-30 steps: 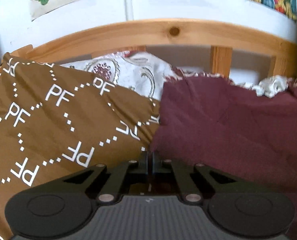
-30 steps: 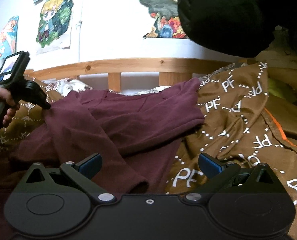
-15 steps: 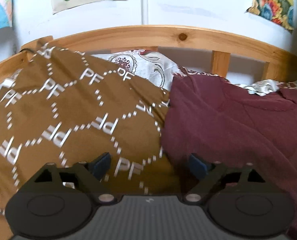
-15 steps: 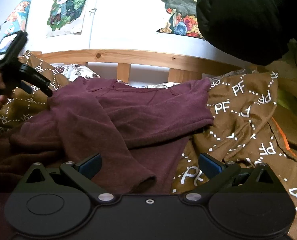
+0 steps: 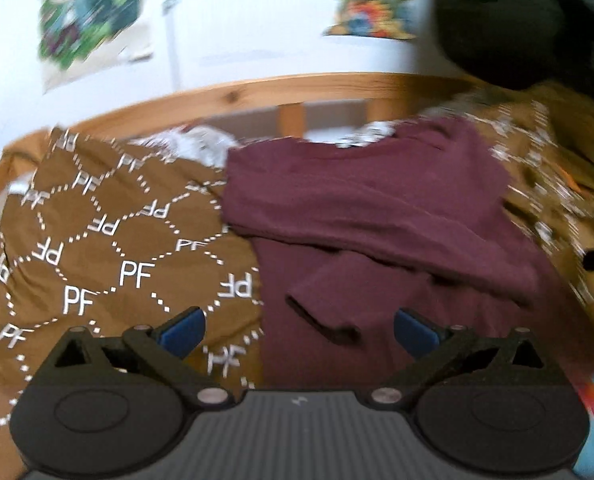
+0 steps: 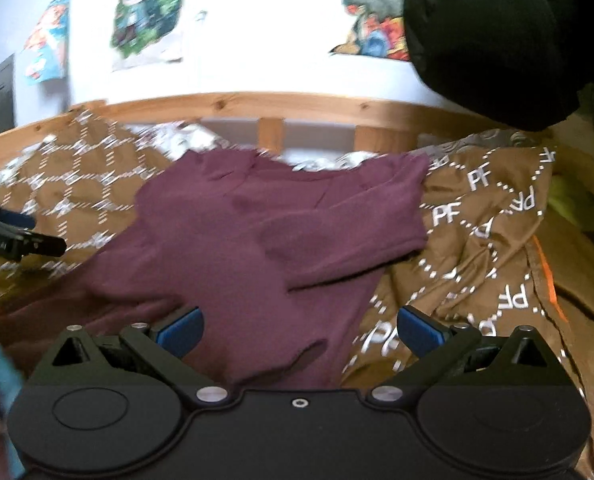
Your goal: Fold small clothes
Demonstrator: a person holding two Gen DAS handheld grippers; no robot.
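Note:
A maroon long-sleeved sweater (image 5: 369, 208) lies spread on the bed, its sleeves folded across the body. In the left wrist view my left gripper (image 5: 299, 332) hangs above the sweater's near left part, jaws still opening wide. One sleeve cuff (image 5: 325, 320) lies on the bed below the gap, untouched by the blue pads. My right gripper (image 6: 299, 330) is open above the sweater (image 6: 257, 232), with a sleeve cuff (image 6: 297, 356) below its gap. The left gripper's black fingers (image 6: 13, 236) also show at the left edge of the right wrist view.
A brown bedcover (image 5: 97, 240) printed with "PF" lies under and around the sweater. A wooden bed rail (image 5: 217, 96) runs along the back, below a white wall with posters. A black garment (image 6: 497, 40) hangs at the upper right. A pale patterned cloth (image 5: 201, 140) lies by the rail.
My left gripper was shut on the sweater's edge; it has let go, opened wide, pulled back and swung right. My right gripper rose a little and stayed open.

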